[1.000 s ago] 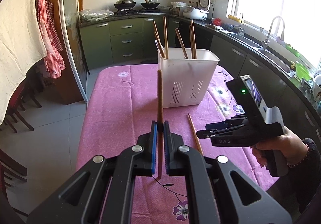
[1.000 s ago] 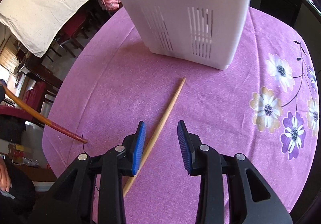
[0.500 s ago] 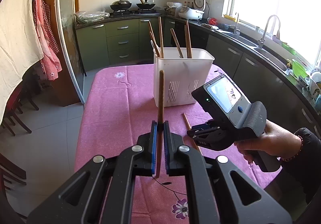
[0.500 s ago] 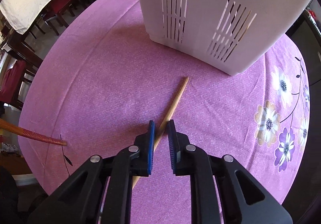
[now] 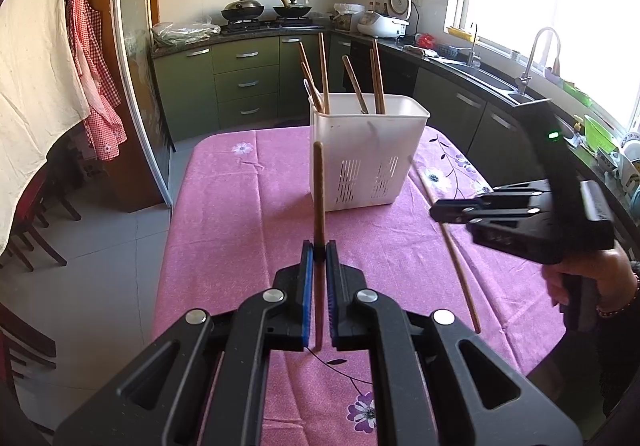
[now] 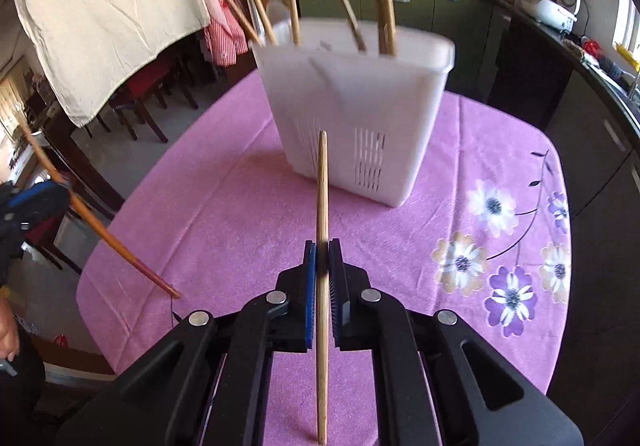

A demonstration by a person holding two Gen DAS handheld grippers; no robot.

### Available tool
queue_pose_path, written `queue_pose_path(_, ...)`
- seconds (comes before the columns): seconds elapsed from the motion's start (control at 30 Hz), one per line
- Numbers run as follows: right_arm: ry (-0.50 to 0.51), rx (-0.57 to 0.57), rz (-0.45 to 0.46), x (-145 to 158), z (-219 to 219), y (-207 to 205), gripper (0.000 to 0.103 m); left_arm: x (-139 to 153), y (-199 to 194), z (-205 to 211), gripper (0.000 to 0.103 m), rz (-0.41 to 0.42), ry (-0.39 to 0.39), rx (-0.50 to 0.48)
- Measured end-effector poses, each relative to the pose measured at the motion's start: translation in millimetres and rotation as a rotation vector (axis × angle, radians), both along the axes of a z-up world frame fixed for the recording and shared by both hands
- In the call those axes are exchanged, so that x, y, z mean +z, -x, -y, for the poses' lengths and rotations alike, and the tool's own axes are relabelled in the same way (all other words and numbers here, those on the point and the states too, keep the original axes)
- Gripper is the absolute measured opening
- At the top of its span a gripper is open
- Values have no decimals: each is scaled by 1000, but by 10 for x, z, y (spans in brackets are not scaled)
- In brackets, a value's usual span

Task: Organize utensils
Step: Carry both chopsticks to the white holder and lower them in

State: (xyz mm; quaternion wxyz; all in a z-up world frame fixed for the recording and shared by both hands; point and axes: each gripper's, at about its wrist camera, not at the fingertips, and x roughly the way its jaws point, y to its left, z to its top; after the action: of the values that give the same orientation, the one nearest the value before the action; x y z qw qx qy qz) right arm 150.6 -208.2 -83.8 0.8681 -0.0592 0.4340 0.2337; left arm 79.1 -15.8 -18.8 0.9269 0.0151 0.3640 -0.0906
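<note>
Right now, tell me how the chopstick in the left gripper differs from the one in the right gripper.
The left gripper's chopstick is dark reddish-brown; the right gripper's chopstick is pale, bamboo-coloured. The dark one looks textured near its top, the pale one smooth. Both are clamped in shut grippers above the pink tablecloth, facing the white holder.

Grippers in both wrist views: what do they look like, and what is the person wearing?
Both are the same build: the left gripper and right gripper have matte black angular bodies with cut-out openings, silver round bolts and blue pads lining the fingers. Seen from the side in the left wrist view, the right unit carries a tilted black block with a green light. The hand shows a beaded bracelet and a dark sleeve.
</note>
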Motion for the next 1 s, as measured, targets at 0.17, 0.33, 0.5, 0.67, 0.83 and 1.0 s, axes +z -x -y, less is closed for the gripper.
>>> queue_pose_path(0.17,-76,-43,117,329,373,414,7,6,20,0,6,1,-9,1)
queue_pose_path(0.33,-99,-67,199,444,584,861,7,21,44,13,6,4,-25,1)
queue_pose_path(0.5,-112,-77,235,467,697,1177,7,28,59,20,6,5,-33,2)
queue_pose_path(0.67,-118,-90,245,435,763,1277,7,34,70,61,6,7,-45,-3)
queue_pose_path(0.83,-127,-91,243,429,761,1262,7,36,75,63,6,7,-48,-5)
queue_pose_path(1.0,-132,-88,240,423,752,1224,7,37,77,75,6,3,-46,-10)
